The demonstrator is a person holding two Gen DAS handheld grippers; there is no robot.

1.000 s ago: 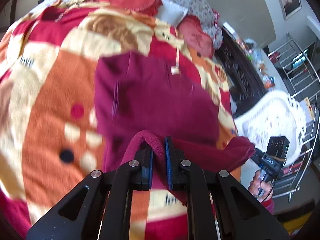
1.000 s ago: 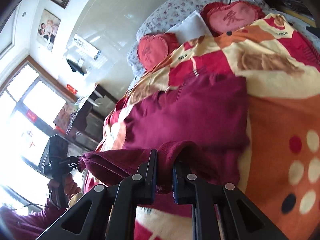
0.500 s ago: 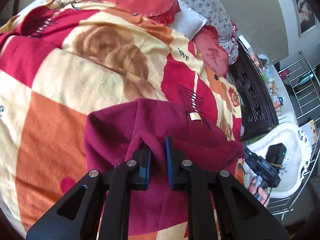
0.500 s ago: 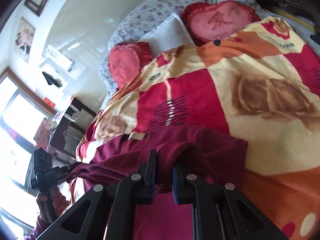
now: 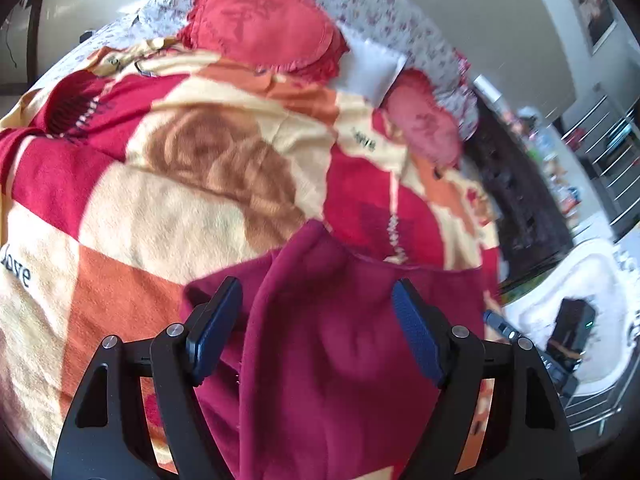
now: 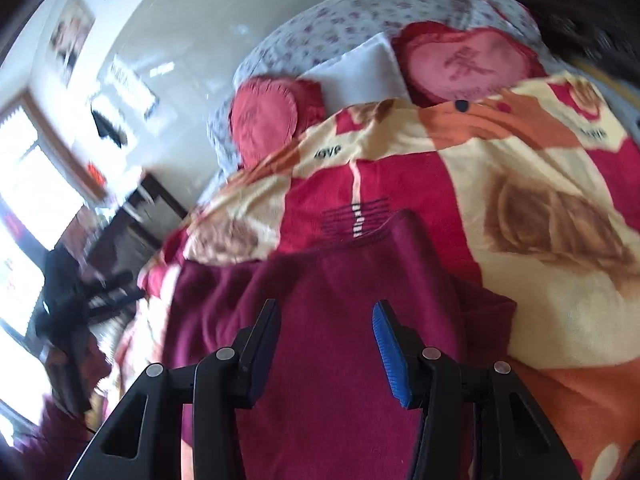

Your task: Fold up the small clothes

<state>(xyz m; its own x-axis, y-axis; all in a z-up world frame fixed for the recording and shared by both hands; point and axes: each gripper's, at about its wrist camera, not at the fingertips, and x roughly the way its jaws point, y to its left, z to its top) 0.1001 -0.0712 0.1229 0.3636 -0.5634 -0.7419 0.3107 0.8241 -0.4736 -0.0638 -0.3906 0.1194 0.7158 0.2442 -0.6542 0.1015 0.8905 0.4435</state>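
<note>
Garment let go on the blanket

Garment [image 5: 340, 360], a dark red fleece piece, lies folded on the patterned blanket [image 5: 140, 220], below the heart cushions [image 5: 260, 28]. Left gripper [image 5: 316, 332] is opening, pads clear of the cloth between them. Right gripper [image 6: 324, 348] is opening too, astride the fold, gripping nothing.

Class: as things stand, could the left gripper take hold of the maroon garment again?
Probably yes. The left gripper is opening, its fingers either side of the garment lying on the blanket, nothing between.
</note>
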